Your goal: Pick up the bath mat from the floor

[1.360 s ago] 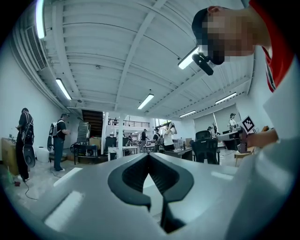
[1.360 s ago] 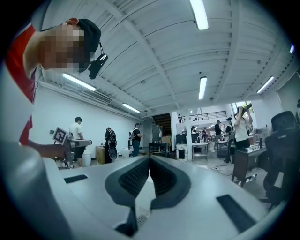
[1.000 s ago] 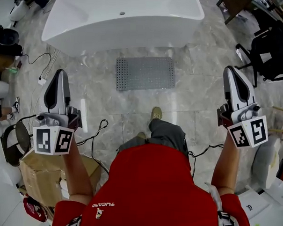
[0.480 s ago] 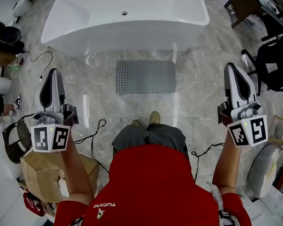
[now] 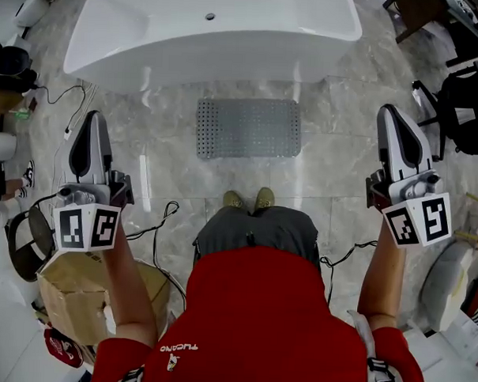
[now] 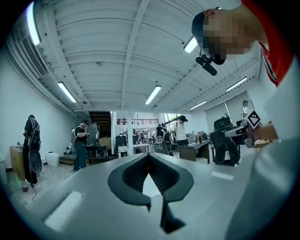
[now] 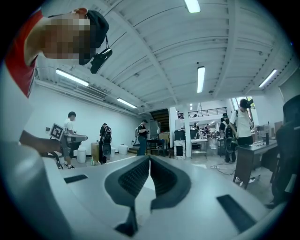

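The grey, dotted bath mat (image 5: 249, 128) lies flat on the marble floor in front of the white bathtub (image 5: 206, 30), seen in the head view. My left gripper (image 5: 94, 118) is held out at the left, level, well left of the mat, shut with nothing in it. My right gripper (image 5: 389, 115) is held out at the right, beyond the mat's right end, also shut and empty. In the left gripper view the left gripper (image 6: 149, 157) has its tips meeting; in the right gripper view the right gripper (image 7: 149, 159) shows the same. Neither gripper view shows the mat.
My shoes (image 5: 249, 200) stand just short of the mat. Black cables (image 5: 162, 222) trail on the floor at the left, by a cardboard box (image 5: 69, 286). A dark chair (image 5: 464, 101) stands at the right. Several people and desks (image 7: 253, 150) fill the room beyond.
I have stepped closer to the mat, both feet now together near its front edge. Both grippers shifted slightly and stayed shut.
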